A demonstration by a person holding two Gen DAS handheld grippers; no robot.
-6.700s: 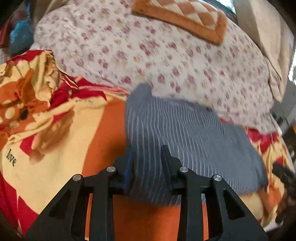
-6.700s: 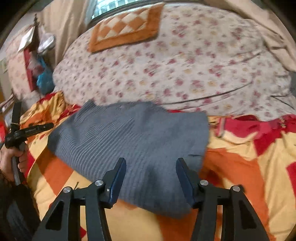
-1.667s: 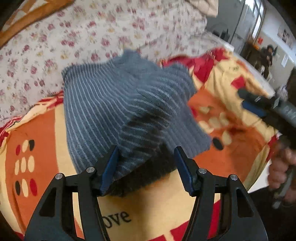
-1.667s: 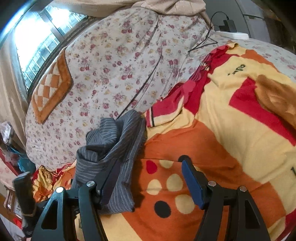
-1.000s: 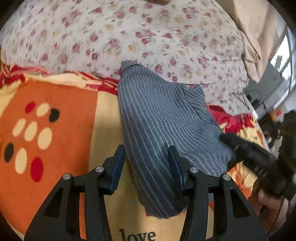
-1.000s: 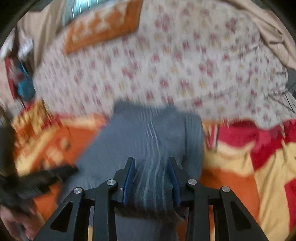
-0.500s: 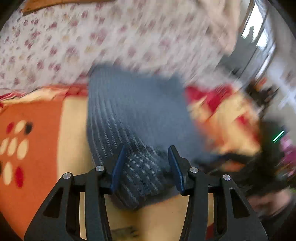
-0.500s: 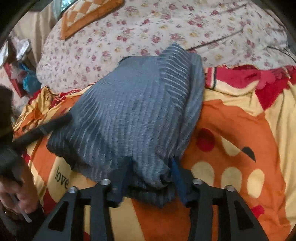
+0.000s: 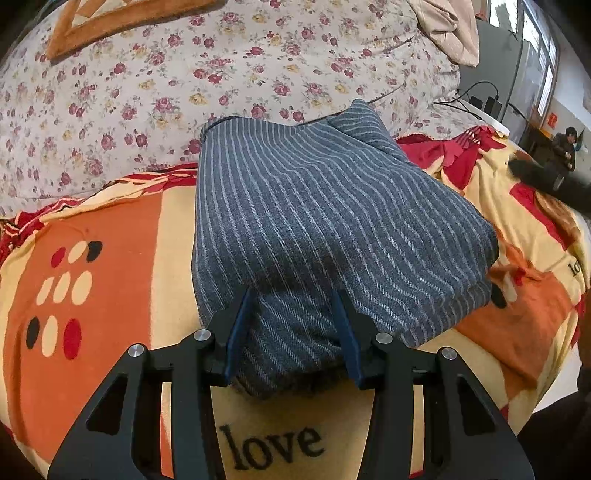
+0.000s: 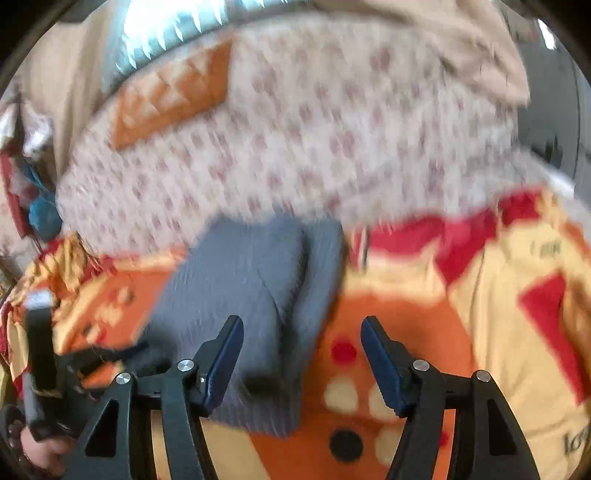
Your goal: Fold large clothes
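A grey pinstriped garment point(image 9: 325, 214) lies folded into a thick bundle on the orange, red and yellow blanket point(image 9: 110, 266). My left gripper point(image 9: 293, 306) is shut on the garment's near folded edge, which bulges between its blue pads. In the blurred right wrist view the garment point(image 10: 251, 288) lies ahead and to the left. My right gripper point(image 10: 301, 336) is open and empty, raised off the cloth, with its left finger over the garment's near edge. The left gripper and hand point(image 10: 40, 373) show at the lower left of that view.
A floral quilt point(image 9: 184, 74) is heaped behind the garment, with an orange checked cushion point(image 9: 122, 18) on top. A beige cloth point(image 9: 447, 29) lies at the far right. Cables and a charger point(image 9: 484, 99) sit beyond the bed. The blanket's front edge runs below my grippers.
My right gripper has let go of the garment, opened and pulled back. My left gripper stays shut on the near edge, and the bundle now lies flatter on the blanket.
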